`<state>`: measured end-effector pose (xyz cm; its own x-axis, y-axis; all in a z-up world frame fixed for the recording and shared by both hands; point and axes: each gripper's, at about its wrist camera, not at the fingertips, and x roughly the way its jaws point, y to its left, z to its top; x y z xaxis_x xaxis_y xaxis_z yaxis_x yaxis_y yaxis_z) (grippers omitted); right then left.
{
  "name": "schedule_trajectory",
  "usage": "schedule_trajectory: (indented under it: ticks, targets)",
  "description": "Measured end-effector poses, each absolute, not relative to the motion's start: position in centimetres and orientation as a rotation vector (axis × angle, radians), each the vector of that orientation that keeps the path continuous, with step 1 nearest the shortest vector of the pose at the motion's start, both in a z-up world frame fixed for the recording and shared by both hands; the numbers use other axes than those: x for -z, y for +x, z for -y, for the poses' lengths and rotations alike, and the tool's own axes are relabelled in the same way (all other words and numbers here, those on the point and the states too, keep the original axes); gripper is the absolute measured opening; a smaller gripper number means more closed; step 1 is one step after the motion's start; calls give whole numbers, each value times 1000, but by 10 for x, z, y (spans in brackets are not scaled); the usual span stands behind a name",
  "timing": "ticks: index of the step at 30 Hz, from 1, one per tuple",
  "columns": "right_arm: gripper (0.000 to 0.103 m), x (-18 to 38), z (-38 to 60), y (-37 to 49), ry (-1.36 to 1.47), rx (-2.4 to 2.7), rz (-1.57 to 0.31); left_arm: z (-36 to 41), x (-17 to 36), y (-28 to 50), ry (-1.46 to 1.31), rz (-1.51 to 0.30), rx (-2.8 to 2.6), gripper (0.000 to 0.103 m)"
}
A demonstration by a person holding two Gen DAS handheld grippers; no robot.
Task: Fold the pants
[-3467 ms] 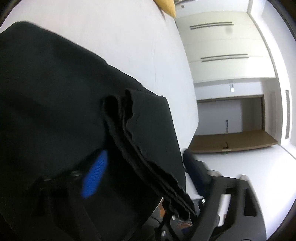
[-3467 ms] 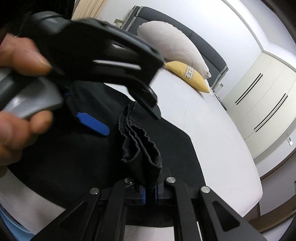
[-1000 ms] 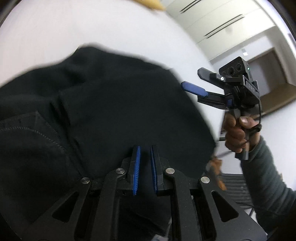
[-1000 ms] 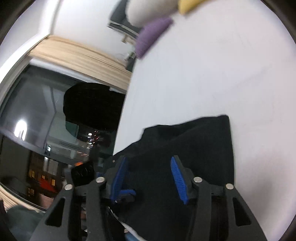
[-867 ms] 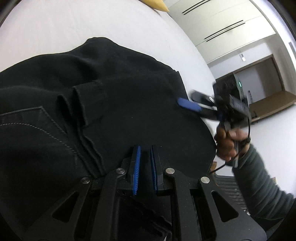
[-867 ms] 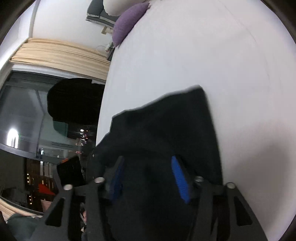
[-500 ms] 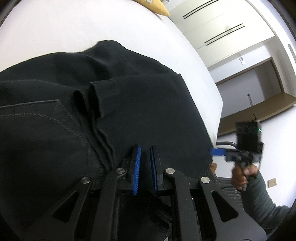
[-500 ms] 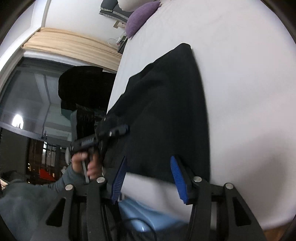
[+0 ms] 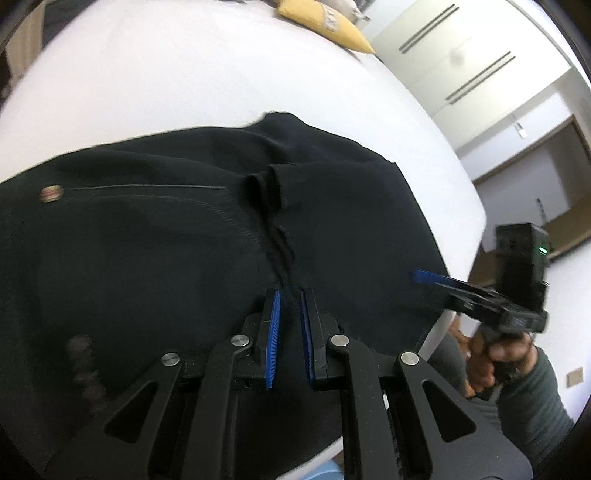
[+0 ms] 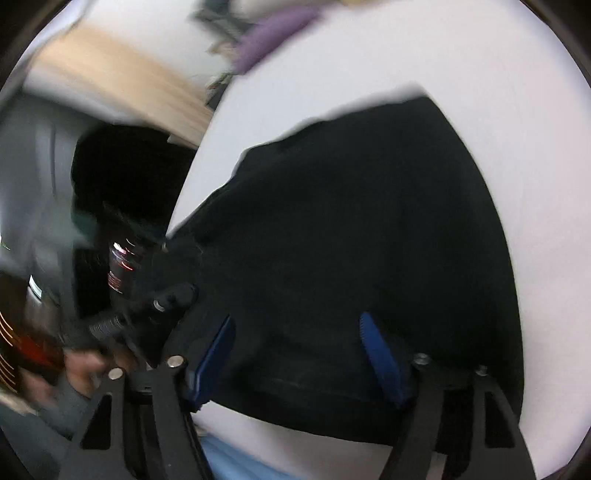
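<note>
The black pants [image 9: 155,251] lie folded on the white bed [image 9: 184,74], with the leg hems doubled over the seat along a ridge [image 9: 273,221]. My left gripper [image 9: 290,299] hovers over the near end of that ridge, its blue pads nearly together with nothing between them. My right gripper [image 10: 299,332] is open and empty above the near edge of the pants [image 10: 351,229]. It also shows in the left wrist view [image 9: 428,277] at the bed's right edge, held in a hand.
A yellow pillow [image 9: 325,22] lies at the head of the bed. A purple pillow [image 10: 273,29] shows blurred in the right wrist view. White wardrobe doors [image 9: 461,55] stand beyond the bed. The bed's near edge runs just under both grippers.
Both grippers have let go of the pant legs, which now lie folded flat. My right gripper swung away, then came back low over the near edge. My left gripper stayed over the ridge.
</note>
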<state>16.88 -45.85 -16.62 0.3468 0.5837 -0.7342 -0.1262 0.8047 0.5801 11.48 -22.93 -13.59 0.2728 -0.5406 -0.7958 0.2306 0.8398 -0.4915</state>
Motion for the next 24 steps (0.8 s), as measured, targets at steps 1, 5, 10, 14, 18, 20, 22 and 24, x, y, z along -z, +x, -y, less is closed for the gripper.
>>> schedule_trajectory:
  ticks: [1,5,10,14,18,20,22,24]
  targets:
    - [80,161,458,166,499,-477,-1129,226,132,111,-291,-1182,511,11]
    - [80,134,454,157,606,-503,-1058,218,111,91,-197,-1139,434,11]
    - [80,101,415,166,568,-613,-976,195,91,64,-110,-1097,311,11]
    - [80,97,380,179,542,-684,-988,168,78,43,-73,-1066,222,11]
    - [80,104,358,182,536,-748,-1000,136,70,24,-47,-1054,120,11]
    - [80,110,348,181,541,-771,-1009,124,70,18,-38,-1057,70,11]
    - [80,115,335,181,546,-783,-1014,110,71,14,-46,-1063,30,11]
    - [80,117,332,183,558,-792,-1015,97,71,9,-53,-1068,5,11]
